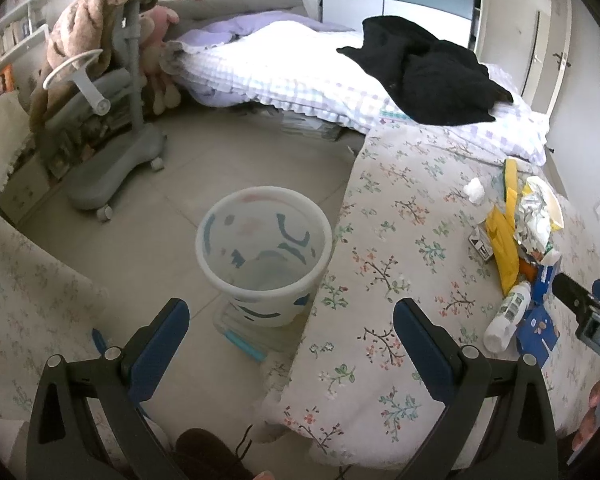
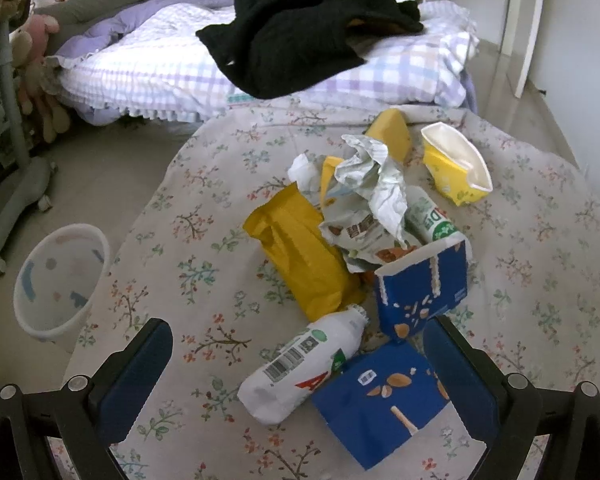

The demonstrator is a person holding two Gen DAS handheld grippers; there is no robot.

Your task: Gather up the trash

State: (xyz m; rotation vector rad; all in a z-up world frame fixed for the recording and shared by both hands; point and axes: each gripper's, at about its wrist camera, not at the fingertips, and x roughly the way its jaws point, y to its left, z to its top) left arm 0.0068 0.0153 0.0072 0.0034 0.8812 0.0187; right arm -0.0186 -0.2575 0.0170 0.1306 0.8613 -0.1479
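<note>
On the floral cloth [image 2: 172,248] near the right gripper [image 2: 298,364], the trash lies in one loose heap: a white plastic bottle [image 2: 300,364] on its side between the spread fingers, a torn blue carton [image 2: 384,400] touching it on the right, a second blue carton piece [image 2: 424,284] standing just behind, a yellow paper bag [image 2: 300,252] to the left of that, crumpled foil wrappers [image 2: 368,200] on top, and a squashed yellow cup [image 2: 456,168] apart at the far right. The right gripper's jaws stand wide apart, holding nothing.

Only the left wrist view looks straight down into the wastebasket [image 1: 264,256], a white bin with blue and pink marks standing on the tiled floor [image 1: 220,160], close against the left edge of the cloth-covered surface. That view shows the left gripper [image 1: 292,344] with jaws wide apart and nothing between them, and the heap squeezed small at its right rim, where the bottle [image 1: 508,312] lies beside the other gripper's body.

The right wrist view shows the bin [image 2: 60,280] only at its left, below the cloth's edge. Bare cloth stretches between the heap and that edge. Beyond the bin stands a grey wheeled chair [image 1: 112,148]; a bed [image 1: 300,72] with a black garment [image 1: 428,72] is at the far side.
</note>
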